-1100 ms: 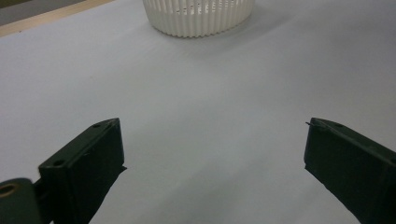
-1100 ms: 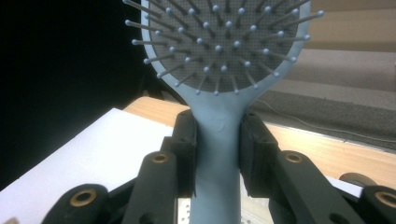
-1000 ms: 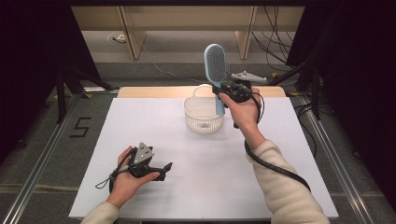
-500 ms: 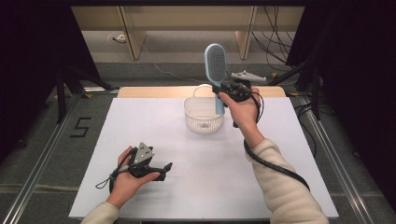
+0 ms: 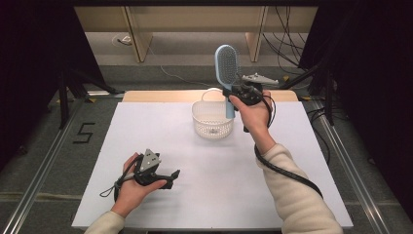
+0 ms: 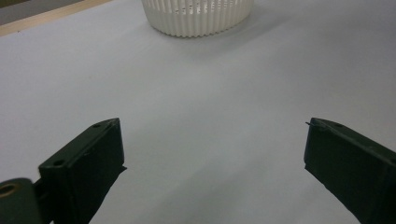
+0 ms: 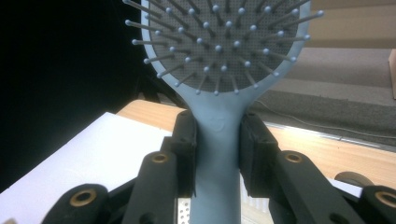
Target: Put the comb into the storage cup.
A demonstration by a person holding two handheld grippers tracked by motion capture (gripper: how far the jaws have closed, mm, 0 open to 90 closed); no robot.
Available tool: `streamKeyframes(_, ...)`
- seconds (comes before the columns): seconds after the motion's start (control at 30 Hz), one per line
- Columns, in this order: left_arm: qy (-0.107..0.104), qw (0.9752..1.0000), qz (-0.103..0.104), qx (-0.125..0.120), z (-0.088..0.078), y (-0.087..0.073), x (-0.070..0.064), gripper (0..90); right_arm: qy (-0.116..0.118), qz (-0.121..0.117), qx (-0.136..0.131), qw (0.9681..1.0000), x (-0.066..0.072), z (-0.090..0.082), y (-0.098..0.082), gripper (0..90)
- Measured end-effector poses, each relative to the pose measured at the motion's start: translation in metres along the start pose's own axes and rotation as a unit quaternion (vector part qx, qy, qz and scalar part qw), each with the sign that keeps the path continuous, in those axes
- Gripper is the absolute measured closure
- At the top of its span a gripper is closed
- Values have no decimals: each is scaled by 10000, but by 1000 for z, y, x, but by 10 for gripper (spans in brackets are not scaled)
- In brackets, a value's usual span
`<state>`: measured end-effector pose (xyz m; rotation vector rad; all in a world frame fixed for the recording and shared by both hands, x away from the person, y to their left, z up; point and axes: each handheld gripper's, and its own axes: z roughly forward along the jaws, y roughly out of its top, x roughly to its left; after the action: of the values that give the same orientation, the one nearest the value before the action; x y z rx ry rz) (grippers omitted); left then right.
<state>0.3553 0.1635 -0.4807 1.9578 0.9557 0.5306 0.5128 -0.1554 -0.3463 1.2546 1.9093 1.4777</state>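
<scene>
Cropped, covered and unclear parts

In the right gripper view the hairbrush (image 7: pixel 219 56) loses the top of its bristle head past the upper edge and its handle end past the lower edge, and the right hand-held gripper (image 7: pixel 217 154) covers both flanks of the neck. In the high view the lower handle is hidden behind the hand and the basket (image 5: pixel 212 127) rim, and small dark specks inside the basket are too small to identify. In the left gripper view the basket is cut off by the top edge, so its rim and inside stay unseen. The left hand-held gripper (image 6: pixel 212 163) is cropped at the bottom and right edges. The person's sleeves run out of the high view at the bottom.
</scene>
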Motion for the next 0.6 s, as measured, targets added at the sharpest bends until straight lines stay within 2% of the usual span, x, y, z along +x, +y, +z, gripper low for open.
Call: streamKeyframes(0.6,-1,10000,-2,-2,0,0,0,44,-33,0,4,10000,1,4,-1,708)
